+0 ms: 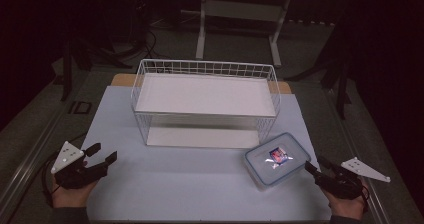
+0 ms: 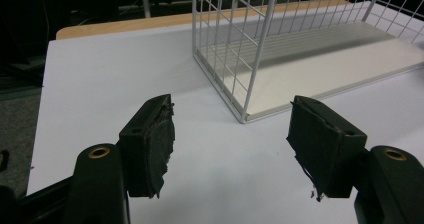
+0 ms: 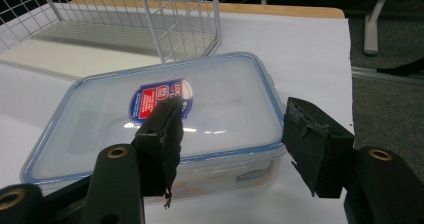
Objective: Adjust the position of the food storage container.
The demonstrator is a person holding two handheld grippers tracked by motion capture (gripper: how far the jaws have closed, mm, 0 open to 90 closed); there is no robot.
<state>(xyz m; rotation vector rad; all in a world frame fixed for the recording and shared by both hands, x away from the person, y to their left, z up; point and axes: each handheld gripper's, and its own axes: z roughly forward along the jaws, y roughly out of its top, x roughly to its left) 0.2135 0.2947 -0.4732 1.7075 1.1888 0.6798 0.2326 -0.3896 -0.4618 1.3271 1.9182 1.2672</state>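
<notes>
Clearly nearest the right gripper point(image 1: 317, 167), jaws open and empty just short of the lidded plastic container point(image 1: 276, 159) lying near the wire basket point(image 1: 205, 101), long axis slanting away; left gripper point(image 1: 102, 153) open, well apart.

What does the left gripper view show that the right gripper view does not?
Left gripper view alone: the left claw, its jaws apart with nothing but bare white table between them, aimed at the near corner of the wire basket.

Right gripper view alone: the right claw, jaws apart, close up to a clear lidded container with a blue rim and a red and blue label, plus floor beyond the table edge.

Both: the white wire basket with its pale floor panel, the white table surface and the wooden strip at its far edge.
</notes>
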